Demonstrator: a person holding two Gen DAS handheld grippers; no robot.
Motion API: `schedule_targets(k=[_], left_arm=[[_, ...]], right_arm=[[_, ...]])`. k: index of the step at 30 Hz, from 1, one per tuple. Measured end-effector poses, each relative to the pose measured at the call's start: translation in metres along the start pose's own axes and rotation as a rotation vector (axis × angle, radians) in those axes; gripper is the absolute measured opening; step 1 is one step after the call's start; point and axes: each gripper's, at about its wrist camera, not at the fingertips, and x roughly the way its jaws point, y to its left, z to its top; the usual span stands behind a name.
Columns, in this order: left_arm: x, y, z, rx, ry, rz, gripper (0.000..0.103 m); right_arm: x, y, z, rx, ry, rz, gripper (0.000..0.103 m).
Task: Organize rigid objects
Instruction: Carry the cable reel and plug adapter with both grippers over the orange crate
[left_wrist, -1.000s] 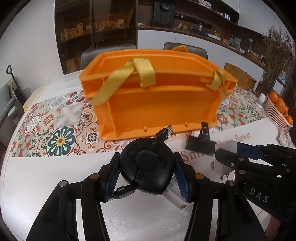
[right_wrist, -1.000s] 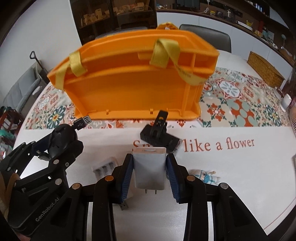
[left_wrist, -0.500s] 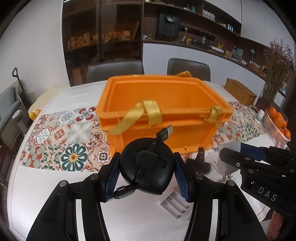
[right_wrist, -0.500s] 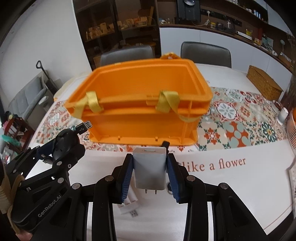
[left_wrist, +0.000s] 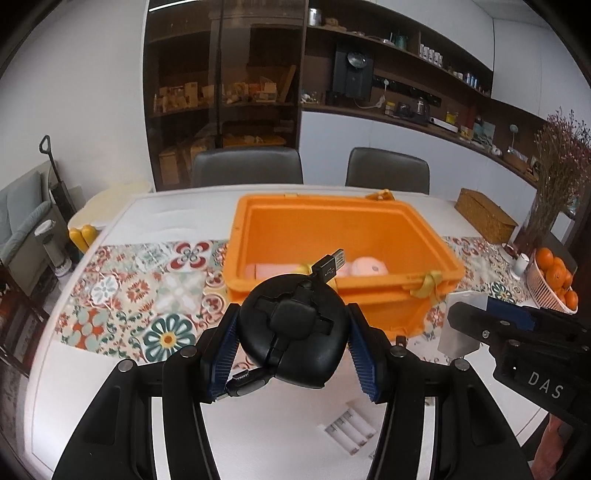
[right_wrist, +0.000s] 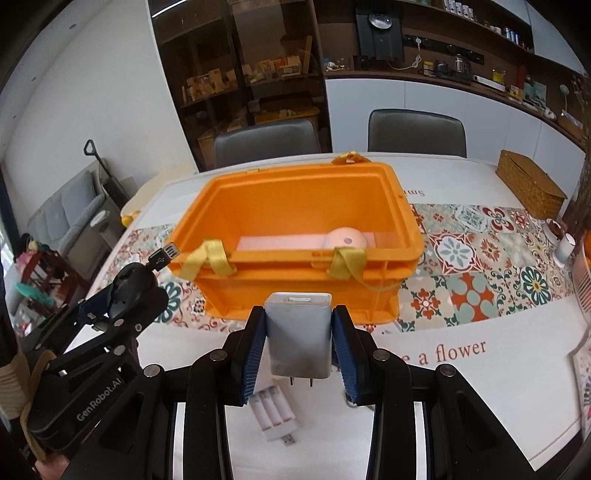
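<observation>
Okay, both hands are loaded right now. My left gripper has its blue pads squeezed onto the sides of a round black retractable cable reel, with one USB plug poking up toward the far side and another dangling at the near left. My right gripper is clamped on a white wall charger, prongs pointing back at me, USB port facing away. Neither has any slack that I can see.

The orange crate sits on the patterned runner just beyond both grippers, open top, yellow straps flopped over the near rim. Inside there's already a pink roundish thing and a flat pink piece next to it, toward the right and middle of the floor.

So I read this as the carry-over-the-rim step. What I'd aim for: get both items fully past the near wall before letting go, and come in high enough that the reel's sticking-out plug doesn't snag a strap. The left half of the floor looks free, so the reel goes there, and the charger lands wherever it doesn't stack on the pink stuff. Let go low so nothing bounces out.

Left on the white tabletop, near me: a white battery holder with a small USB plug at its end.
</observation>
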Motion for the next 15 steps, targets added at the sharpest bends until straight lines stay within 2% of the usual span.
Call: schedule_targets(k=[15], left_arm=[[-0.013, 0.004, 0.044, -0.007, -0.078, 0.004, 0.055]], right_arm=[[-0.016, 0.013, 0.044, -0.042, -0.101, 0.017, 0.037]])
